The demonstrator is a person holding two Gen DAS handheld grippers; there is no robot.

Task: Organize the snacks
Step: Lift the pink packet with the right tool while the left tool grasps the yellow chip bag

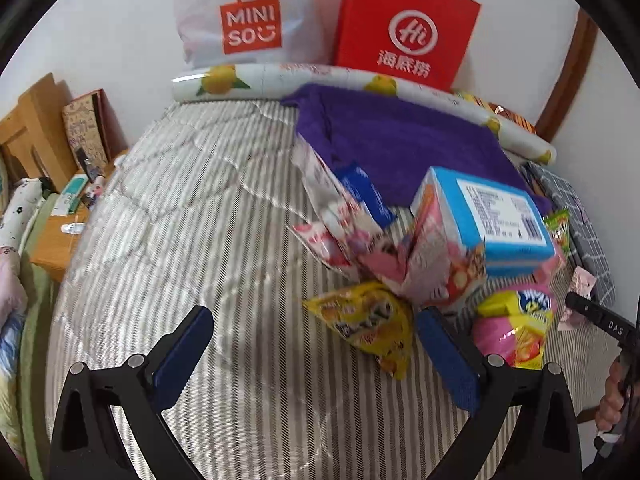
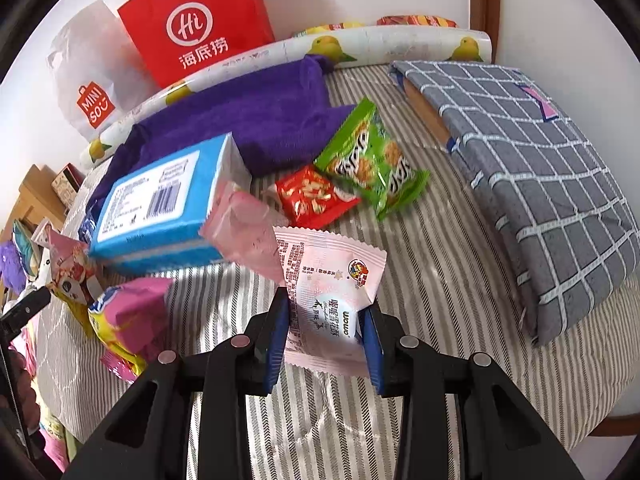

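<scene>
Through the left wrist camera I see my left gripper [image 1: 316,344] with its fingers spread wide and nothing between them, hanging over the striped bed cover [image 1: 192,216]. A yellow snack bag [image 1: 366,322] lies just beside the right finger, and a pink-and-yellow bag [image 1: 516,328] sits to its right. Behind them a blue box [image 1: 496,220] leans on a pile of pink packets [image 1: 400,264], with a purple towel [image 1: 400,140] farther back. A white Miniso bag [image 1: 248,20] and a red paper bag [image 1: 404,28] stand against the far wall.

Through the right wrist camera, my right gripper [image 2: 326,336] has its fingers clamped on a pale pink snack packet [image 2: 324,288], held clear above the bed cover. Beyond it lie a red packet [image 2: 314,196] and a green bag [image 2: 370,160], near each other. A grey checked cushion [image 2: 540,184] lies on the right.
</scene>
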